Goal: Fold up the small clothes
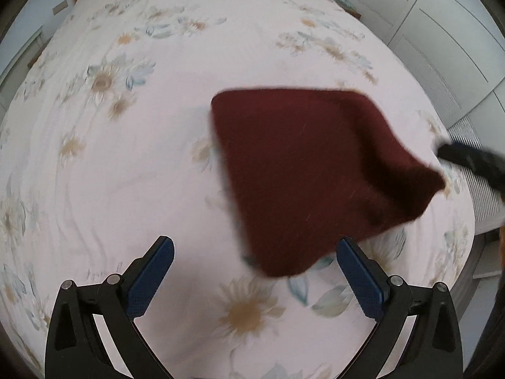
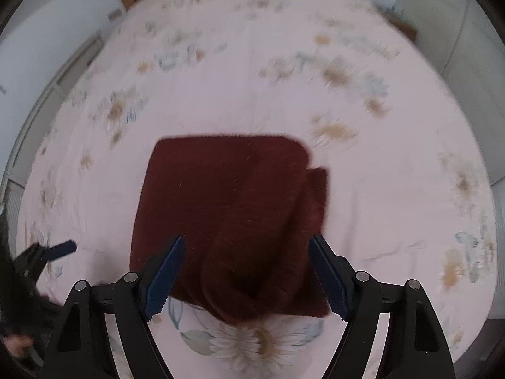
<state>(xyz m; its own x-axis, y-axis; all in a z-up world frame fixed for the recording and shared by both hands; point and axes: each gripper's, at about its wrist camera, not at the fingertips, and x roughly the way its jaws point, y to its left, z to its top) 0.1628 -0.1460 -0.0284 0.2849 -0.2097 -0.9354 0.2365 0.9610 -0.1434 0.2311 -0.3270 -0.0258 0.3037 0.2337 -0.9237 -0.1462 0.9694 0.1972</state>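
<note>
The folded dark red garment (image 2: 227, 218) lies flat on the bed (image 1: 126, 158), on its pale floral sheet. The left claw (image 1: 255, 254) is released, jaws spread wide with nothing between them; the garment lies ahead of it and to its right, its near corner just beside the right finger. The right claw (image 2: 246, 254) hovers directly above the garment's near edge, also released, pads apart from the cloth. Both views are motion-blurred.

Floral bedsheet (image 1: 126, 158), white wardrobe (image 1: 442, 47)
</note>
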